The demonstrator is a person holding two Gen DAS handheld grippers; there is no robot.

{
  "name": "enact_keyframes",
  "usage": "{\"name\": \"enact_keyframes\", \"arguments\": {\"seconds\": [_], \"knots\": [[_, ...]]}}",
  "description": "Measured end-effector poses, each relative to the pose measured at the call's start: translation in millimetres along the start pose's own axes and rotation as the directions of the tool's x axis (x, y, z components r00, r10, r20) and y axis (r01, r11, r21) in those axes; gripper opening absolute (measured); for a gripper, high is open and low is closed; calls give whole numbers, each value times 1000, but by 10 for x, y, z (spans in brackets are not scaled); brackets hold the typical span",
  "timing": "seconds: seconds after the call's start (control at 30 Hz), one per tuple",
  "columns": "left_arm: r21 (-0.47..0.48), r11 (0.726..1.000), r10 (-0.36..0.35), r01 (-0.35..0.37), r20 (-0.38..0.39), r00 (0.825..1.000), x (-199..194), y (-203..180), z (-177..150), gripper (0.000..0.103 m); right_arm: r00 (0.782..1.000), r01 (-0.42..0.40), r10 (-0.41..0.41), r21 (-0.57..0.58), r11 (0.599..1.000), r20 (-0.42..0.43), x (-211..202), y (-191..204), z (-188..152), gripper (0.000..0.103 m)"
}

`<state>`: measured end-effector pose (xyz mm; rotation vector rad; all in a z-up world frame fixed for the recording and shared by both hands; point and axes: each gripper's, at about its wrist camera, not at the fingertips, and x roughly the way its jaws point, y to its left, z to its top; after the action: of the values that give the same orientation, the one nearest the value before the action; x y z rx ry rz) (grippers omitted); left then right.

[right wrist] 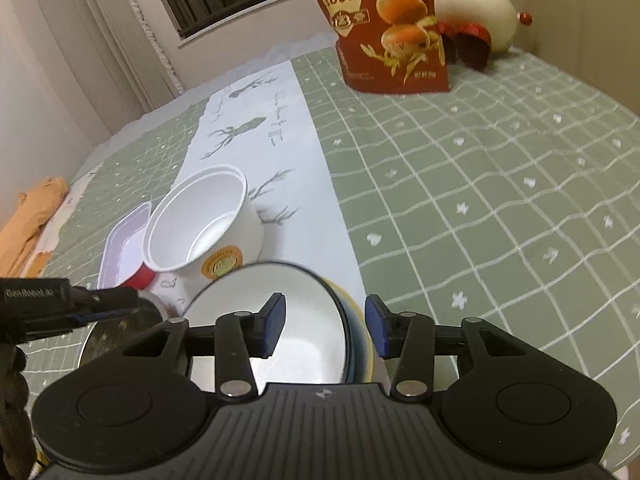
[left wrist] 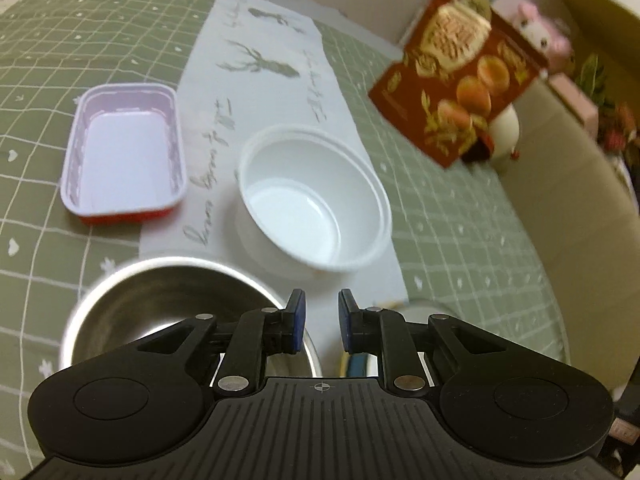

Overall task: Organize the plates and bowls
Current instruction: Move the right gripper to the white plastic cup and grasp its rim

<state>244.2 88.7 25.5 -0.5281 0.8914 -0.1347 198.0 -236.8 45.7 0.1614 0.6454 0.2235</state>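
**Left wrist view: steel bowl gripped beside the white tub**

The white round plastic bowl (left wrist: 312,200) stands empty on a pale deer-print runner (left wrist: 260,60). Left of it lies an empty lilac rectangular tray with a red outside (left wrist: 124,152). Just in front of it is an empty round stainless-steel bowl (left wrist: 140,304). The left gripper (left wrist: 320,300) has its jaws almost closed, pinching that bowl's rim.

In the right wrist view, a white shallow dish (right wrist: 224,304) sits in front of the white bowl, stacked on dishes with dark and yellow edges. The right gripper (right wrist: 325,304) hangs over its rim, jaws parted and holding nothing. A red quail-egg bag (right wrist: 380,20) stands well behind the white bowl.
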Motion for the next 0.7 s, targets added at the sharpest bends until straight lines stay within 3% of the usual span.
{"name": "enact_keyframes", "arguments": {"seconds": [0.23,0.37,0.47,0.57,0.63,0.7], "knots": [[-116,993,-13,22,79,997,111,562,509,20,997,70,-71,-39,997,-27,162,383,303,52],[53,998,-35,35,2,999,342,478,942,20,995,66,-64,25,997,-76,351,604,536,55],[202,976,-72,78,-41,997,471,365,1091,20,993,68,-61,63,996,-104,476,749,673,59],[201,952,-218,230,-79,973,584,540,1094,20,989,130,-125,64,989,-77,522,895,752,64],[178,955,-221,236,-99,970,673,708,1051,20,981,193,-191,40,980,-45,562,993,768,70],[136,956,-245,261,-125,962,752,849,1101,20,969,245,-245,6,970,-24,642,1084,780,70]]}}
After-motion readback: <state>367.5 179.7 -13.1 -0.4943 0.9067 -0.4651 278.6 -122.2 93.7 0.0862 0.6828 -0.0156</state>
